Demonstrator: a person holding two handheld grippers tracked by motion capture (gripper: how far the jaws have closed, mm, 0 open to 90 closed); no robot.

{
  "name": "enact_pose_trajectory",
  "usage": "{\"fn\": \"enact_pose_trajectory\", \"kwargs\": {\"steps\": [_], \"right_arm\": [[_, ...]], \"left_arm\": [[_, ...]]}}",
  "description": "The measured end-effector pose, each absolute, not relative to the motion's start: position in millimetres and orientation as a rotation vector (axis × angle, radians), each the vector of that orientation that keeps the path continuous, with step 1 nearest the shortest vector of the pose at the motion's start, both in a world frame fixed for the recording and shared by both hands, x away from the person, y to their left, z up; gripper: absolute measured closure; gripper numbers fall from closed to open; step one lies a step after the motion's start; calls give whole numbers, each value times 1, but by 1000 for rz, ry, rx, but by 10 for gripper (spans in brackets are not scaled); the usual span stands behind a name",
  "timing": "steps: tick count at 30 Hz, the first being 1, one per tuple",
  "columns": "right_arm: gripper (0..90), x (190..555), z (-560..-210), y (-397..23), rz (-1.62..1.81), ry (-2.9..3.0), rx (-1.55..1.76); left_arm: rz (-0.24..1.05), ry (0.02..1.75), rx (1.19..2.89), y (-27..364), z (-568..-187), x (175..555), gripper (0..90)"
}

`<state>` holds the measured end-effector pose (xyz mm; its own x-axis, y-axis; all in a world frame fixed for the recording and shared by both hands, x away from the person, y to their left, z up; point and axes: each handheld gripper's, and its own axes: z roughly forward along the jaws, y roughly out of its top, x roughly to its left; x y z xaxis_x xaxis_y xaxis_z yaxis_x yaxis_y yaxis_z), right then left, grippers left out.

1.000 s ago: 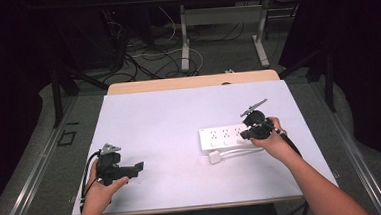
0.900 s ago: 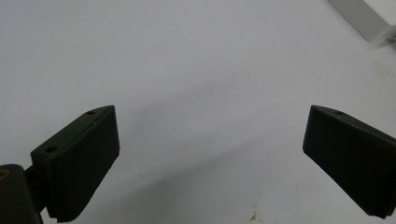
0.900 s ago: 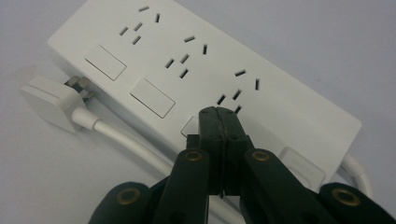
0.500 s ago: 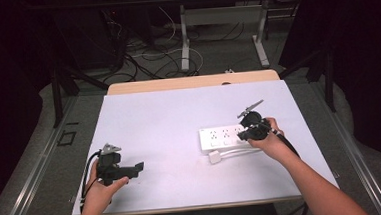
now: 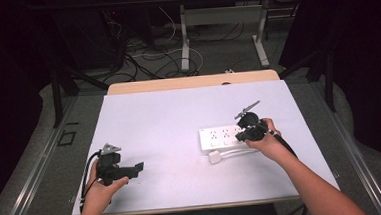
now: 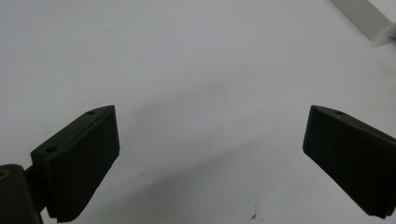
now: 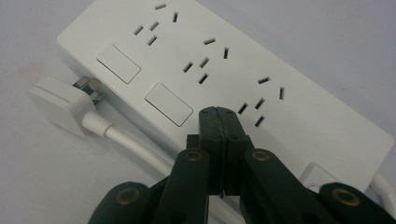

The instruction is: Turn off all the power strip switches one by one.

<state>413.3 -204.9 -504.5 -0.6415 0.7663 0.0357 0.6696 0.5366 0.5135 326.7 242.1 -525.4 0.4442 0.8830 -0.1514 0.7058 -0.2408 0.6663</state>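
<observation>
1. Right gripper (image 7: 218, 114) has its two black jaws pressed flat together with nothing between them; their tips sit over the power strip (image 7: 224, 70), by the third rocker switch at lower centre of the right gripper view.
2. Left gripper (image 6: 210, 154) stands wide open and holds nothing, over bare table (image 6: 187, 60).
3. In the high view the power strip (image 5: 220, 137) lies right of centre on the white table (image 5: 159, 119), well clear of every edge, with broad open surface to its left and above it.
4. Its long axis runs left to right across that frame, socket face up.
5. Its white cord loops along the lower side, and the plug (image 7: 58, 105) lies loose just beside the strip, prongs pointing at its side wall.
6. Left gripper (image 5: 119, 169) is at lower left, near the table's front edge, well apart from the strip.
</observation>
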Motion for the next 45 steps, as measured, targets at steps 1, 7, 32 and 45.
{"fn": "enact_pose_trajectory", "kwargs": {"steps": [1,7,32,45], "right_arm": [[900,414,-505,-204,739,2583,1204],[900,415,-508,-201,729,2589,1208],[900,418,-512,-203,716,2580,1256],[900,416,-514,-198,759,2621,1239]], "left_arm": [[335,1329,2018,242,-525,327,39],[336,1327,2015,243,-526,327,39],[335,1327,2022,242,-526,327,39],[337,1325,2020,243,-526,326,39]]}}
